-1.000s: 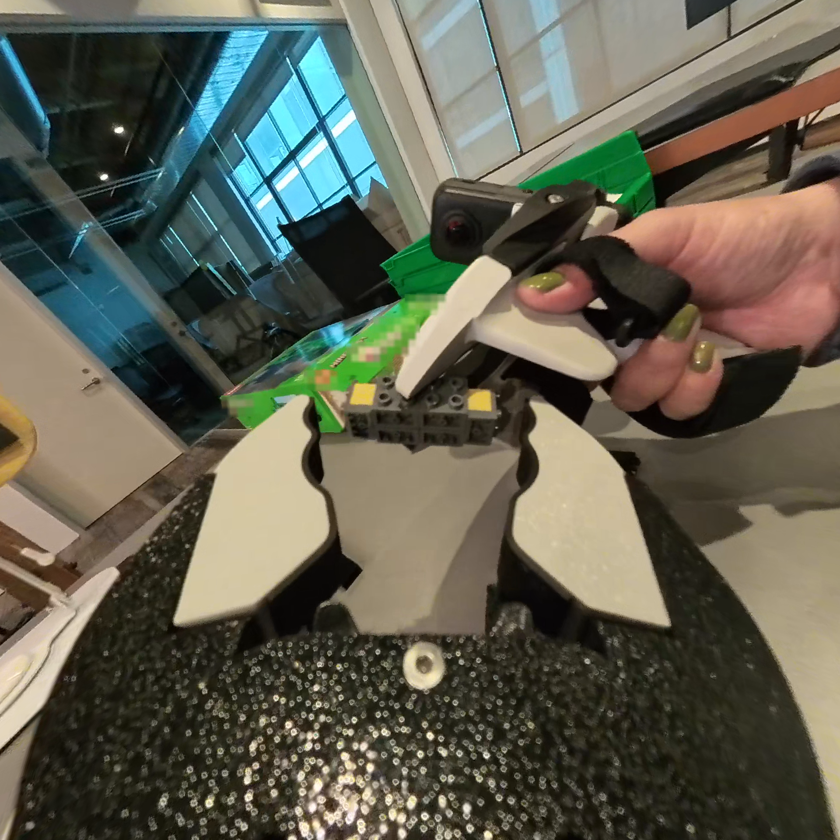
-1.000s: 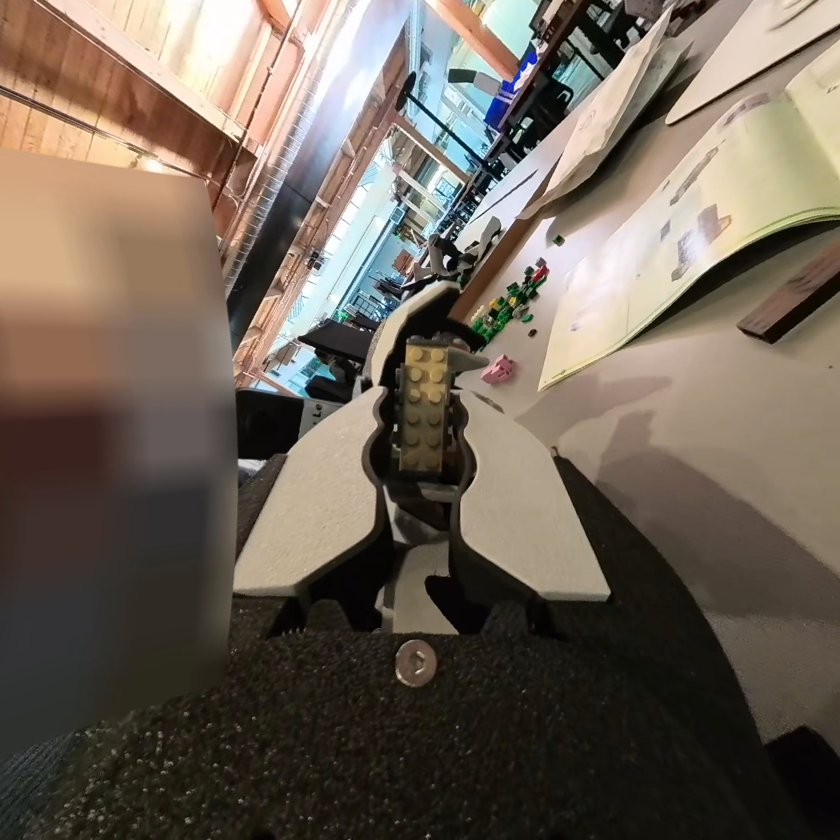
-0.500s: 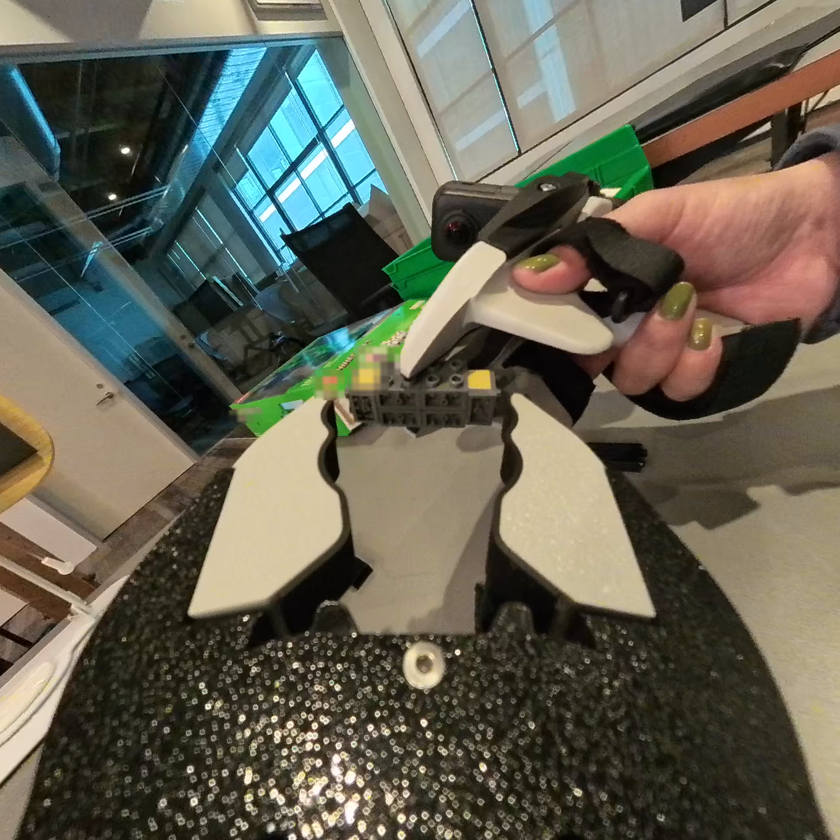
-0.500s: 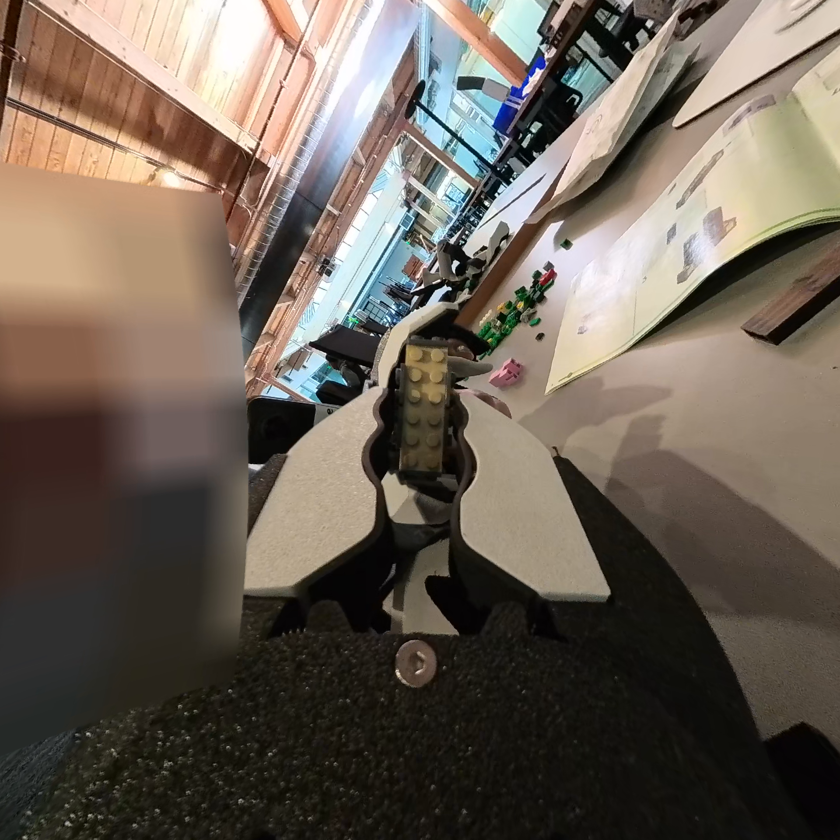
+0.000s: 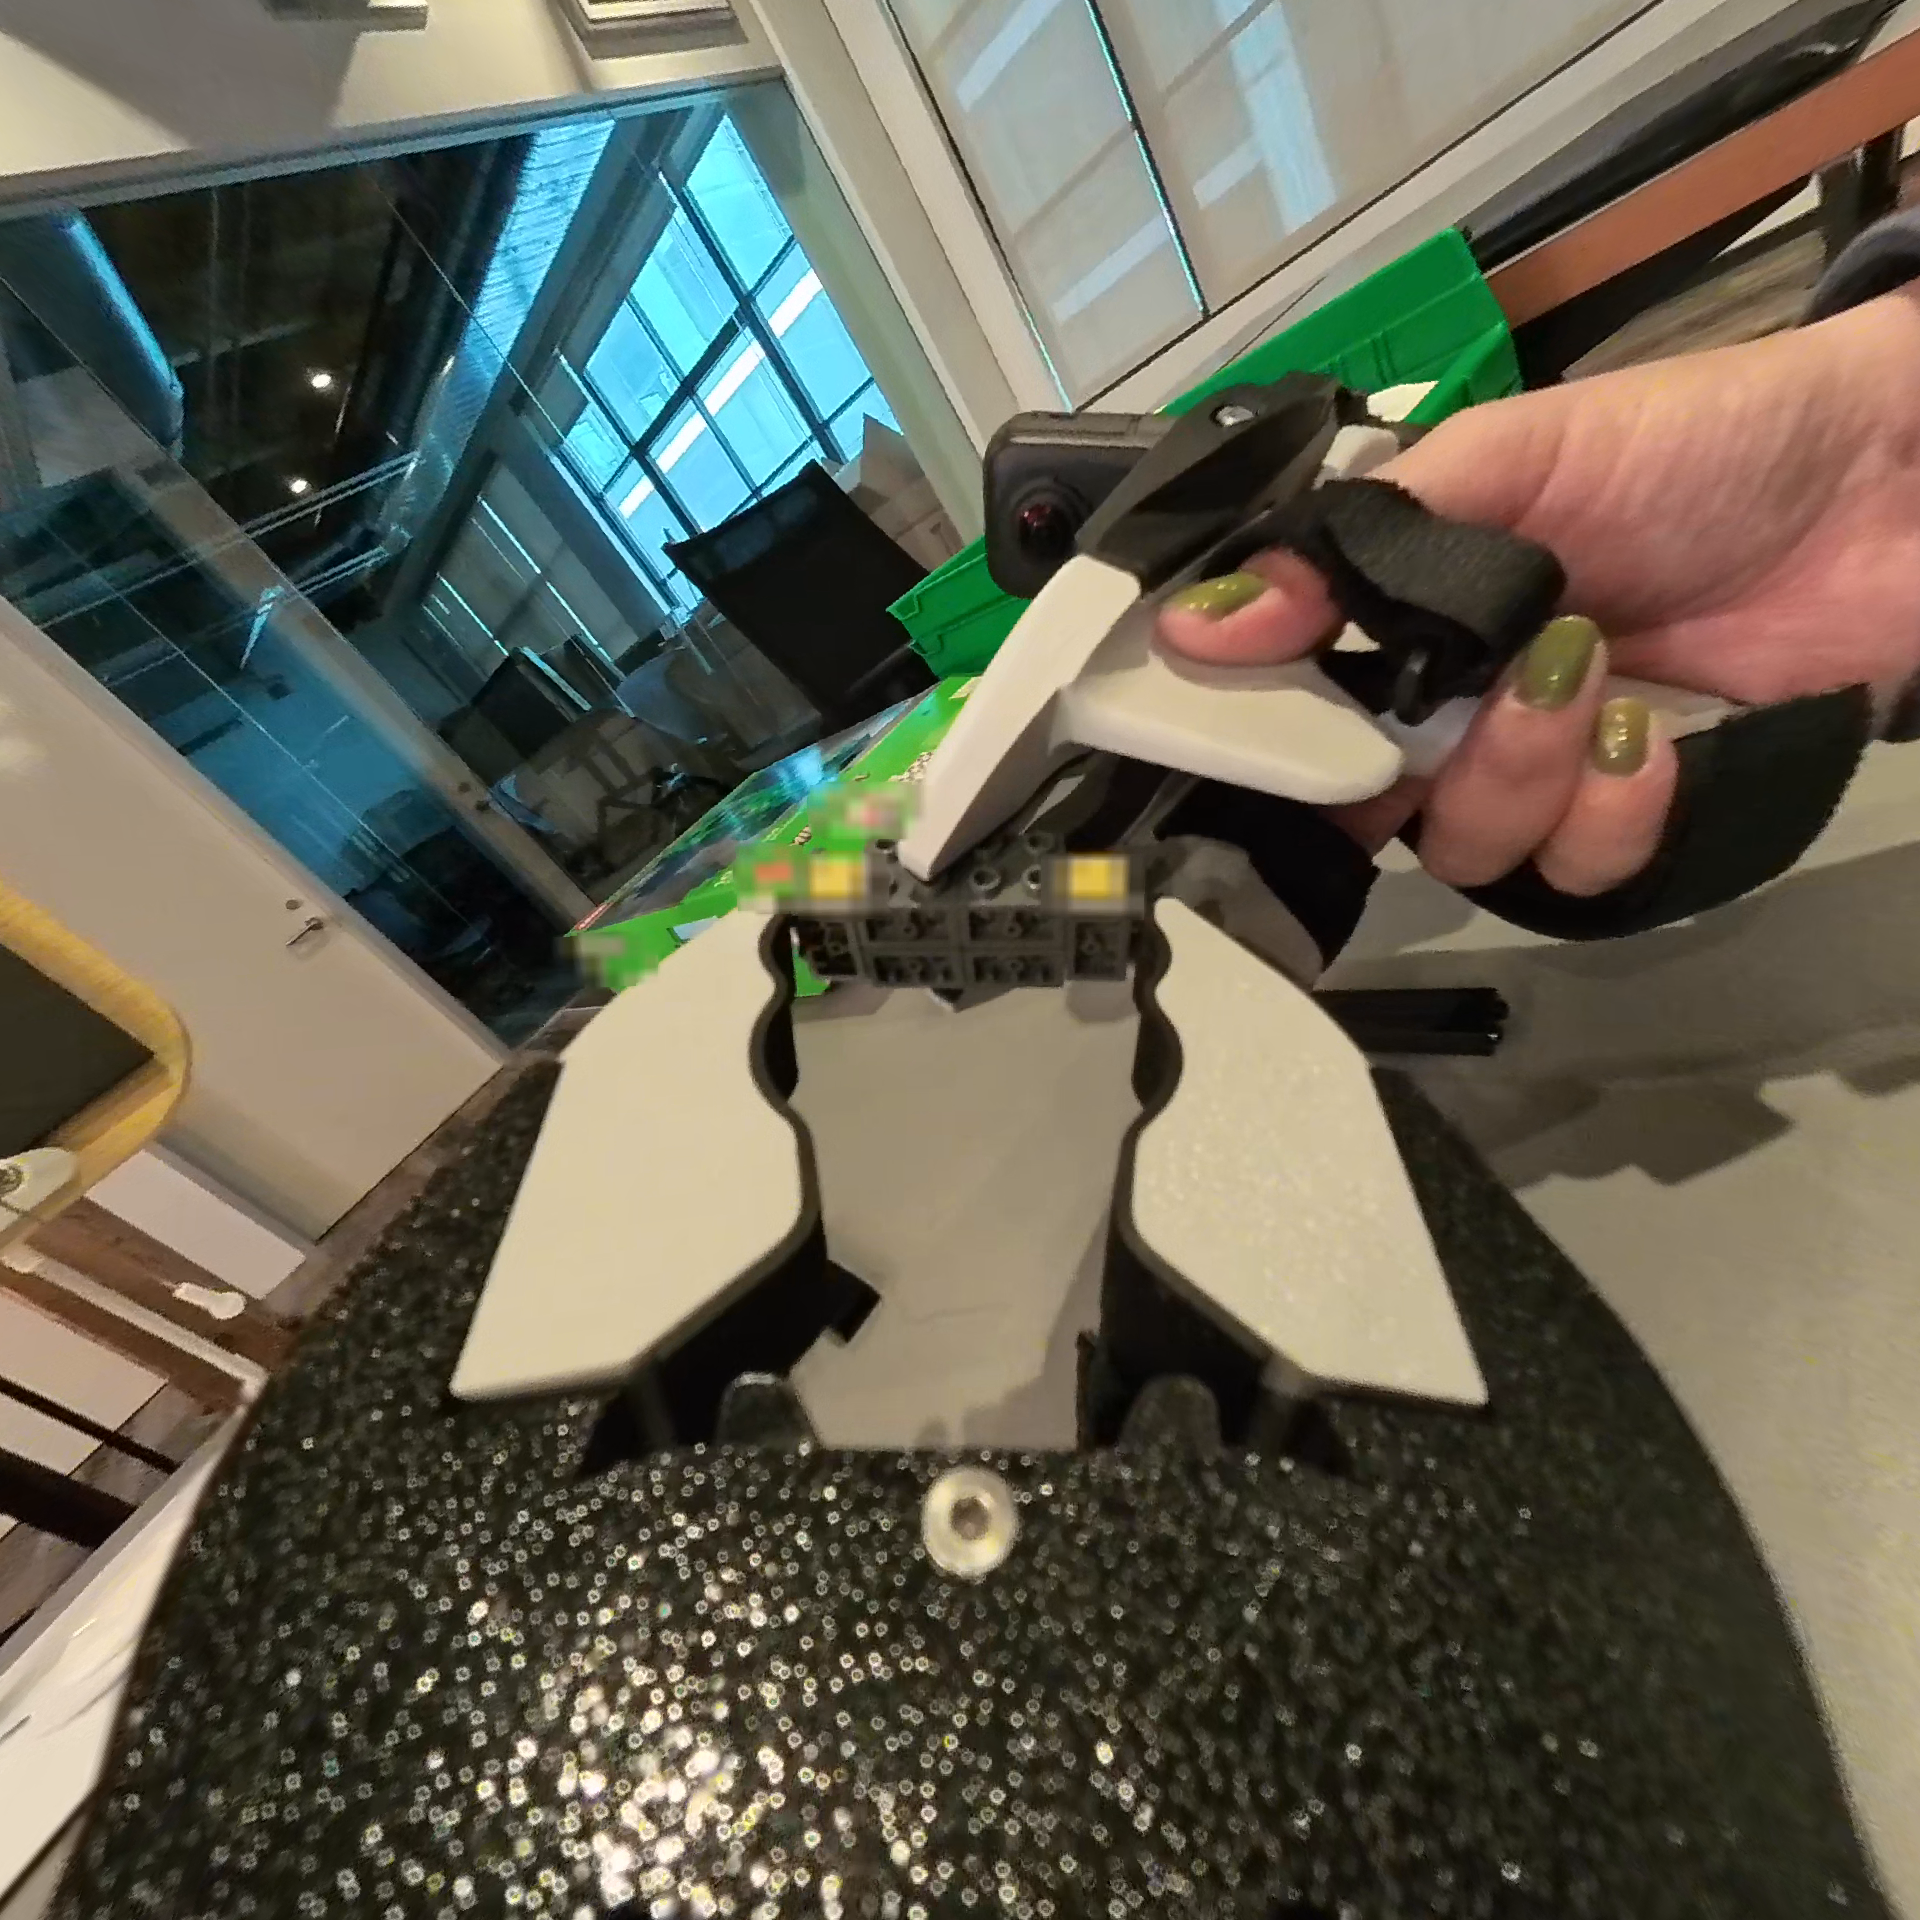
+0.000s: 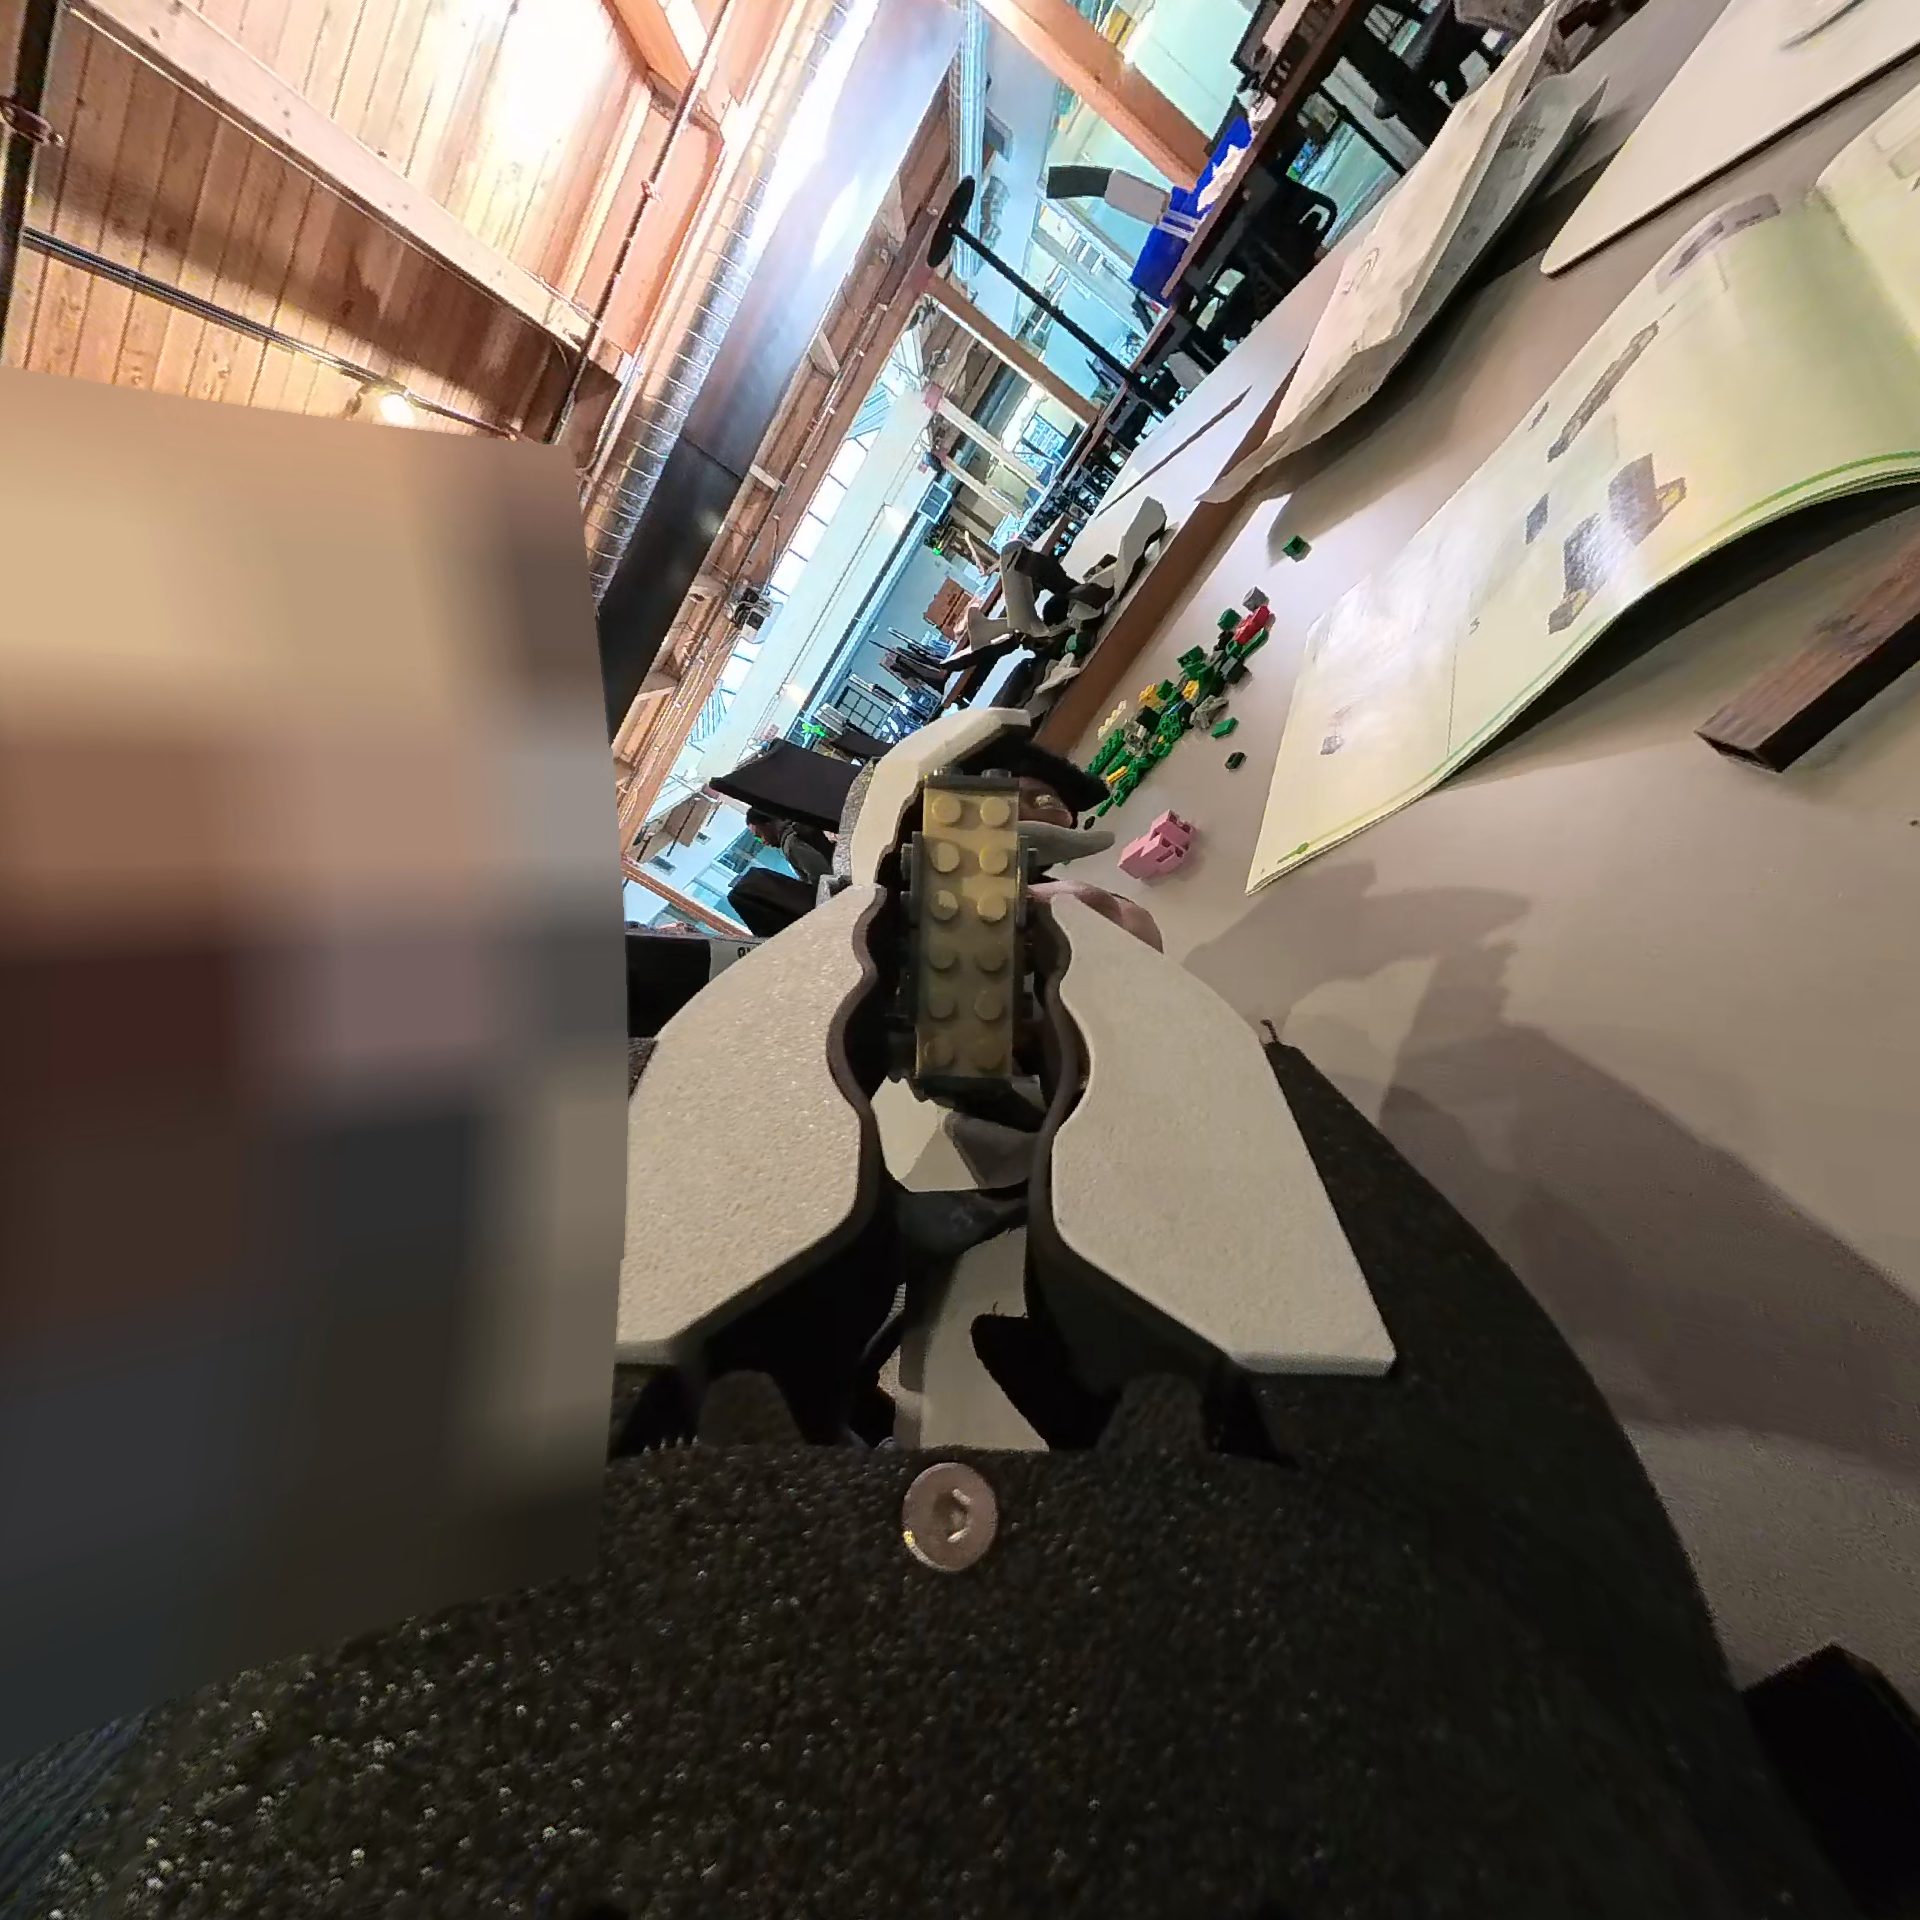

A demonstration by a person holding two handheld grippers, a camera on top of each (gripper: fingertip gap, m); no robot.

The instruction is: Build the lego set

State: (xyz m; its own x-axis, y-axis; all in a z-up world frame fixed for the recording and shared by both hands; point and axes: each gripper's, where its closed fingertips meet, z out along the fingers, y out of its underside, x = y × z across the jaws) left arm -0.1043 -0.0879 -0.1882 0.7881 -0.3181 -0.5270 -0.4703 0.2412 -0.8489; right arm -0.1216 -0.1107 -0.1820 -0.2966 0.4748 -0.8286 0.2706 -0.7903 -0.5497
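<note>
Left gripper (image 5: pixel 961 951): fingers are spread wide and the dark grey lego assembly (image 5: pixel 961 935) is pinched by its two ends between the fingertips, held up above the grey table (image 5: pixel 1714 1143). Yellow tiles are seen on top of the assembly at both ends; part of it is blurred.

Right gripper (image 6: pixel 961 935): fingers are drawn in close and clamped on the long sides of the same assembly, whose tan studded plate (image 6: pixel 964 935) faces the right wrist camera. In the left wrist view the right gripper's tip is seen touching the top of the assembly near its middle, with the hand (image 5: pixel 1662 582) strapped into the handle.

On the table, seen in the right wrist view: an open instruction booklet (image 6: pixel 1558 582), a pink piece (image 6: pixel 1158 844) just beside its near corner, a loose pile of green, yellow and red pieces (image 6: pixel 1184 707) further back, a dark wooden block (image 6: pixel 1829 691) at the right edge.

A green box (image 5: pixel 748 883) lies behind the assembly in the left wrist view, with green bins (image 5: pixel 1351 343) beyond it.
</note>
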